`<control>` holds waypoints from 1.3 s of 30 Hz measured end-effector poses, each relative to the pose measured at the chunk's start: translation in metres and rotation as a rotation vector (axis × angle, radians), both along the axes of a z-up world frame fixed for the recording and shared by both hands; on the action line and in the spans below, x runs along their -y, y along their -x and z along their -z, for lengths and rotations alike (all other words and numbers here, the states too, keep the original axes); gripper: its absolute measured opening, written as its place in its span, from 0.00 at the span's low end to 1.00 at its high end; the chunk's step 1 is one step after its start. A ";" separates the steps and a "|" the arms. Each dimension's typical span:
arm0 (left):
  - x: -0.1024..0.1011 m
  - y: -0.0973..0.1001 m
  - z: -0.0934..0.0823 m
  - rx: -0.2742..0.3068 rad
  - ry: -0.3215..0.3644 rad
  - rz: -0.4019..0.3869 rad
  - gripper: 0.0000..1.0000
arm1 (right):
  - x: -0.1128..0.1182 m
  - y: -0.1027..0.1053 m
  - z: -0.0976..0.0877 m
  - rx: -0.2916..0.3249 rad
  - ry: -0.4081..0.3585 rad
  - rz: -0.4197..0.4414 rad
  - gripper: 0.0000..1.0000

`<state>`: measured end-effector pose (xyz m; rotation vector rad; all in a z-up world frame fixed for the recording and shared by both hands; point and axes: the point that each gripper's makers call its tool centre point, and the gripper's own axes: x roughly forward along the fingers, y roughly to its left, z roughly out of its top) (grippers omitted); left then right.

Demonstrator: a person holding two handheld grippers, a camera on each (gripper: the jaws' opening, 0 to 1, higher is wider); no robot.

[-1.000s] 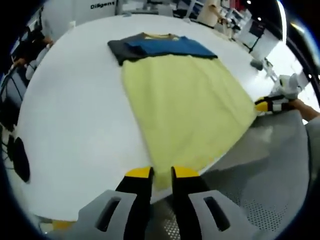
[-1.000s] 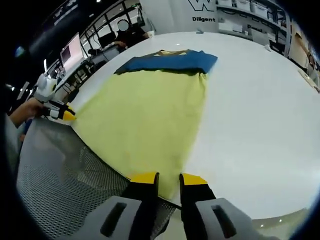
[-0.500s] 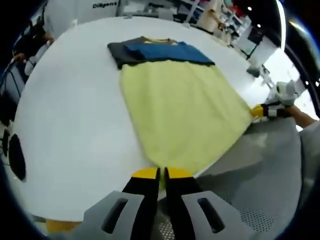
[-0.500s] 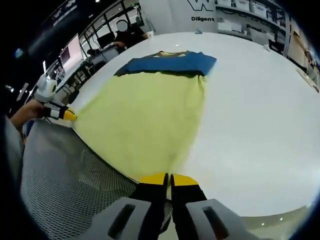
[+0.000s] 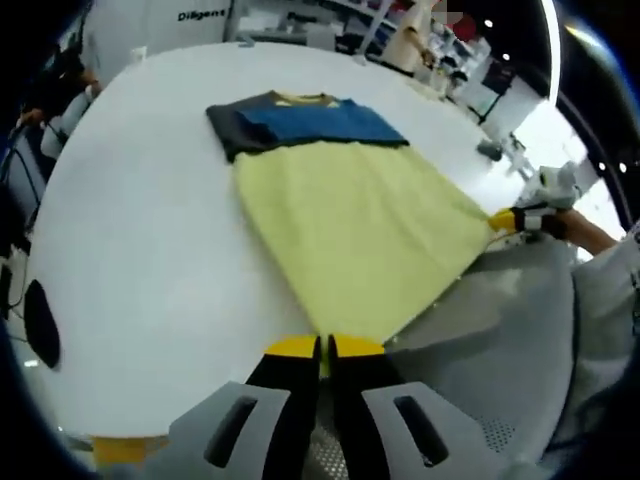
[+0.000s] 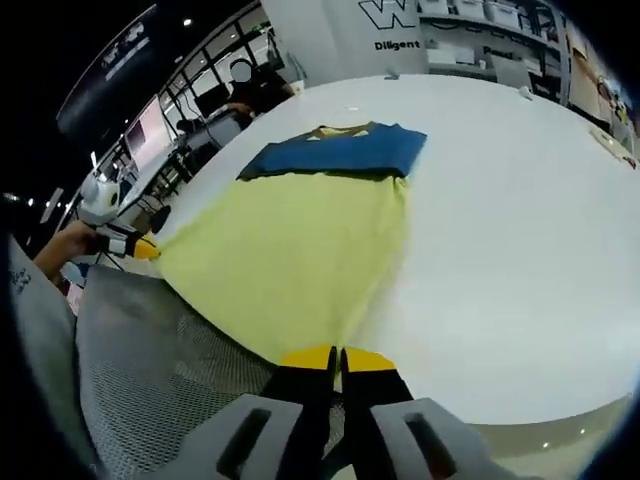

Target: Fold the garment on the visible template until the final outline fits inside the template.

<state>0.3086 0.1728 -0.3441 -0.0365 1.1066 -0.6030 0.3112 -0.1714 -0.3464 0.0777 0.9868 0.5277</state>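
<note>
Jaws of both grippers clench the soft, limp garment (image 5: 350,220) at its hem corners, lower centre of each view, on the counter (image 5: 140,250).

The near hem corner of the yellow-and-blue garment (image 5: 350,235) is disappearing between the yellow tips of the left gripper (image 5: 322,347), so the pinched edge itself is not showing; the same is occurring at the right gripper (image 6: 335,357), where the fabric corner is running out of sight between closed jaws. The dark template (image 5: 228,118) is lying largely under the garment, leaving only a strip exposed, so its full outline cannot be told. The wall lettering (image 6: 398,44) is being cut off and is too small to read fully.
</note>
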 end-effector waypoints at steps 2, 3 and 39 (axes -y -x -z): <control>0.003 0.009 -0.001 -0.016 0.010 0.044 0.00 | 0.001 0.003 -0.005 -0.004 -0.023 0.015 0.00; 0.005 0.011 -0.002 -0.021 0.016 0.051 0.00 | 0.002 0.005 -0.006 -0.008 -0.033 0.020 0.00; 0.007 -0.111 -0.049 0.360 0.048 -0.184 0.00 | 0.001 -0.108 -0.054 0.193 -0.236 0.243 0.00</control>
